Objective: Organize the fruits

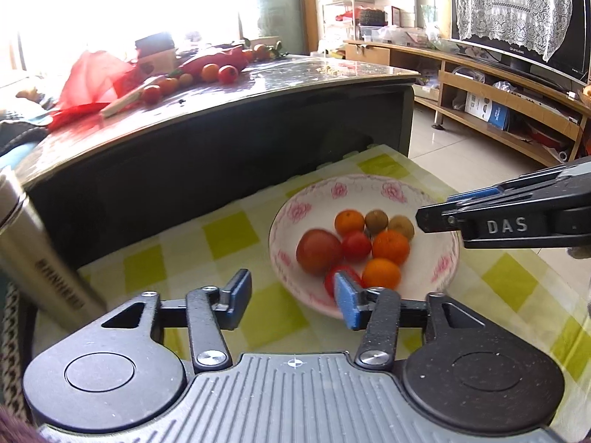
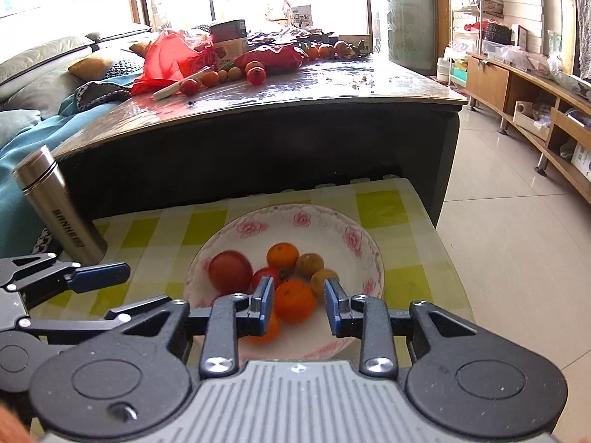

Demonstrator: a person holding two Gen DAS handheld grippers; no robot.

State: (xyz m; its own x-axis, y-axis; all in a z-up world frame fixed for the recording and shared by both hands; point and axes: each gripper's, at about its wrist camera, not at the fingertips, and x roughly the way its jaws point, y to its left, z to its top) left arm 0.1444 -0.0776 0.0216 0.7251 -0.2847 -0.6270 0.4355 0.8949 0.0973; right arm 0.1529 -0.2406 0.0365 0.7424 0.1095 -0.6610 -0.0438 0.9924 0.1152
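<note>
A white bowl with pink flowers (image 1: 354, 182) (image 2: 295, 214) stands on a yellow-checked cloth. It holds a red apple (image 1: 319, 251) (image 2: 229, 271), tomatoes (image 1: 356, 245), oranges (image 1: 390, 247) (image 2: 293, 306) and two kiwis (image 1: 376, 221) (image 2: 309, 265). My left gripper (image 1: 291, 291) (image 2: 122, 293) is open at the bowl's near left rim, empty. My right gripper (image 2: 299, 297) (image 1: 454, 206) is open over the bowl's right side. An orange shows in the gap between its fingers; I cannot tell if they touch it.
A steel flask (image 1: 40, 258) (image 2: 62, 214) stands left of the bowl. Behind rises a dark coffee table (image 1: 236, 118) (image 2: 266, 110) with more fruit (image 1: 210, 72) (image 2: 256, 74), a red bag and boxes. A wooden TV shelf (image 1: 498, 88) lines the right wall, and a sofa is at the left.
</note>
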